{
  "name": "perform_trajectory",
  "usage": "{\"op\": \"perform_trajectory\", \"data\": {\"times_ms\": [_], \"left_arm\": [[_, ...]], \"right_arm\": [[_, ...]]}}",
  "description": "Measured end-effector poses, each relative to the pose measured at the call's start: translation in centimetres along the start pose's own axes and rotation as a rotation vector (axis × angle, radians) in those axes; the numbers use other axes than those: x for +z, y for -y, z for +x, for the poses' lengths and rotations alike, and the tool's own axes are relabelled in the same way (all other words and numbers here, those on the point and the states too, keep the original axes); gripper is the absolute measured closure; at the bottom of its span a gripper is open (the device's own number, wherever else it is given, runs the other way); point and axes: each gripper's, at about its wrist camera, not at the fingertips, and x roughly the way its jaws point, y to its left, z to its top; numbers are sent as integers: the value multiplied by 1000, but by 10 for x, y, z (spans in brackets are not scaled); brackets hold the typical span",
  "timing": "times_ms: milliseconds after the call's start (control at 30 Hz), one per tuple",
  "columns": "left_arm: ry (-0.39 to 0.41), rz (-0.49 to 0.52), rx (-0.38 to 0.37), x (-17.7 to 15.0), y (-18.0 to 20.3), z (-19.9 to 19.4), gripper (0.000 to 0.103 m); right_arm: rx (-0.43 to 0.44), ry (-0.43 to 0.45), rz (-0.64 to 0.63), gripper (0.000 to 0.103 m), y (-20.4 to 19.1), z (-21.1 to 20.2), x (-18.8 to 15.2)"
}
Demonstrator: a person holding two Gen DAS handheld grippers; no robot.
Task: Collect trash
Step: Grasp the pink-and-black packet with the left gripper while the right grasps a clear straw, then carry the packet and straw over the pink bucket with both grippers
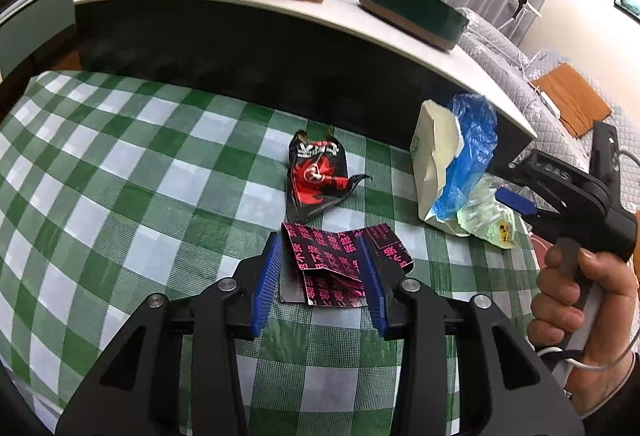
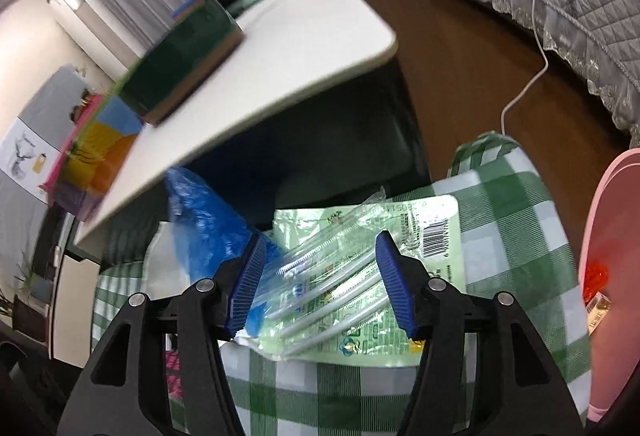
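With the left gripper (image 1: 320,276) spread around the pink-printed wrapper (image 1: 344,262) at lower centre, and the right gripper (image 2: 320,280) likewise apart, closure should be made squarely before lifting.

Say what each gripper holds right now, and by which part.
Nothing is held. The left gripper has open jaws astride the black-and-pink wrapper; the right gripper has open jaws around the clear green package.

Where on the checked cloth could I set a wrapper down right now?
Bare checked cloth spreads left of the red-black wrapper and pink-print wrapper. It is crowded on the right, where the white carton, blue bag and green straw packet bunch together.
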Motion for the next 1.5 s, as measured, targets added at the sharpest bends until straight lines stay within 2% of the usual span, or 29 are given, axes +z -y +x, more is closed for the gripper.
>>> {"op": "perform_trajectory", "data": {"times_ms": [133,200,267,333,367,533,667,733,1200,1500], "left_arm": [[-25,2,0,-1,0,7,64],[-31,3,2,-2,0,9,65],[-39,2,-6,-3,1,11,65],[-40,11,-7,-3,3,11,65],[-41,16,-5,-3,4,11,70],[-42,28,-9,-4,8,9,81],[-27,52,-18,-3,13,3,94],[-22,64,-20,-3,16,1,96],[53,133,-19,-11,29,-30,97],[97,201,-18,-28,46,-58,97]], "right_arm": [[-34,-21,-37,46,-5,9,-3],[-45,-19,-55,50,-7,9,-5],[-64,-21,-86,57,-9,7,-10],[-75,-22,-114,70,-12,5,-14],[-80,-26,-129,73,-13,4,-17],[-89,-37,-206,98,-19,-6,-31],[-93,-32,-271,101,-23,-23,-40],[-89,-25,-289,101,-23,-35,-43],[-79,70,-372,101,-5,-140,-53],[-74,139,-407,101,3,-197,-67]]}}
